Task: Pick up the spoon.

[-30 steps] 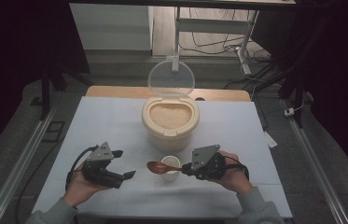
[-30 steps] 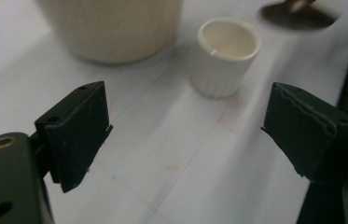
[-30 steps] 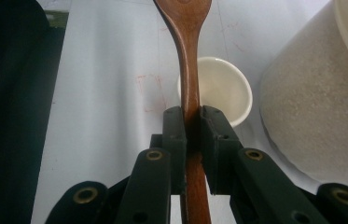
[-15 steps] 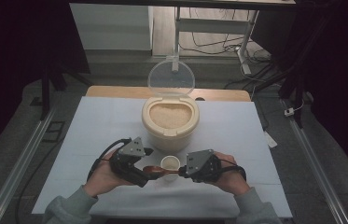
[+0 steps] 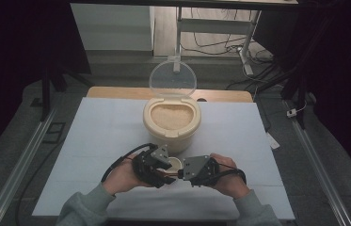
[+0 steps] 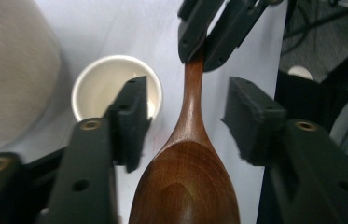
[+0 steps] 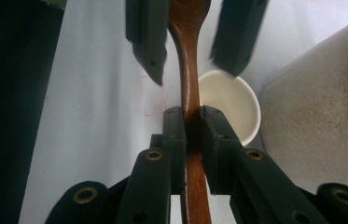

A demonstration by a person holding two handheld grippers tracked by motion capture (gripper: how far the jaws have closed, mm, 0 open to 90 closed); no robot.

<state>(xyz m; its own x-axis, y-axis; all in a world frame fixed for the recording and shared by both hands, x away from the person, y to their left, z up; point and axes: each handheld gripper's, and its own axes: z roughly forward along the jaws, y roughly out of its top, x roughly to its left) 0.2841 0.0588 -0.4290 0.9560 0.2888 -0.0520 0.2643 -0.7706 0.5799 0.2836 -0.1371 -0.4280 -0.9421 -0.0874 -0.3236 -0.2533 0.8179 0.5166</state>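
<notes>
Jaws of the left gripper (image 6: pixel 188 123) have just been closing and straddle the wooden spoon (image 6: pixel 188 172) at its bowl, pads seemingly clear of the wood on both sides. Beside them stands a small white cup (image 6: pixel 98 88), near the rice container (image 5: pixel 171 123). Farther right, the right gripper (image 7: pixel 191 128) is clenched on the spoon's handle above the white table cover (image 5: pixel 93 136).
</notes>
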